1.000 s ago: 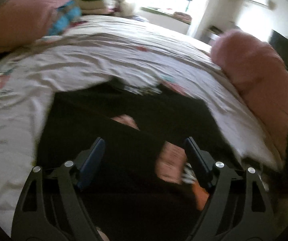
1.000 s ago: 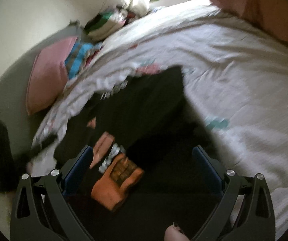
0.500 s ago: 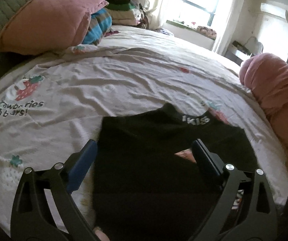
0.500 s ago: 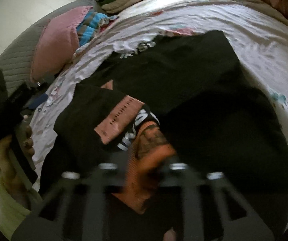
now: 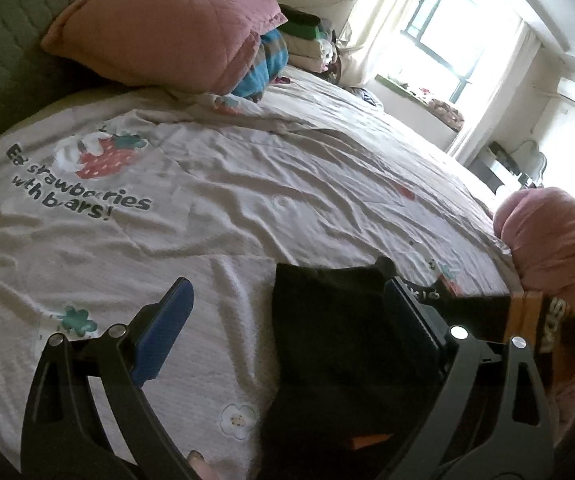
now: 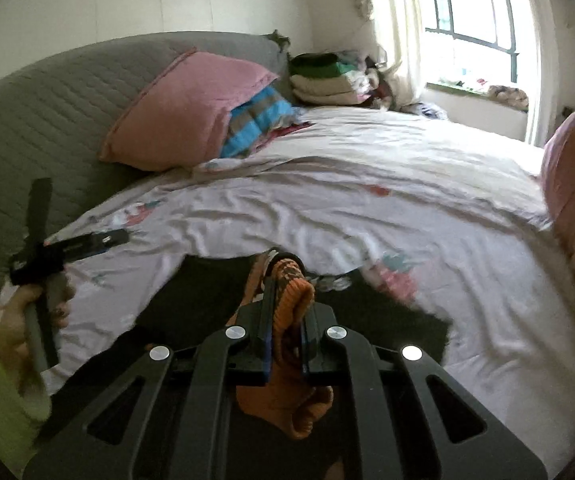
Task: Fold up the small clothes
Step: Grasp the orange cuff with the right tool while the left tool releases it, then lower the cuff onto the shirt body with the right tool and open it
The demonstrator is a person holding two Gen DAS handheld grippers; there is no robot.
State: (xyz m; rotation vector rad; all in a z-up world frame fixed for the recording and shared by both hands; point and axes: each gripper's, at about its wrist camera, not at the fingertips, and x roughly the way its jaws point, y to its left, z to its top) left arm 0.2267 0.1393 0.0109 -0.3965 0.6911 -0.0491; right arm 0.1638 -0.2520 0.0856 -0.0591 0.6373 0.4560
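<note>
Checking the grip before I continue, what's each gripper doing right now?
Left gripper: open, holding nothing.
Right gripper: closed on the orange knitted cuff of the black garment.

1 black garment, 2 pink pillows, 1 folded stack.

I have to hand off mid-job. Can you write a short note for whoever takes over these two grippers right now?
Right gripper: shut on the orange knit cuff of the black garment, holding it above the bed sheet.
Left gripper: open and empty, hovering over the sheet beside the garment's left edge.
Garment: dark body spread on the near part of the bed, with the orange-cuffed end gathered in the right gripper.
Done: the cuff is gripped.
Left: probably carry that end across the body, lay it flat, then finish the folds.
</note>
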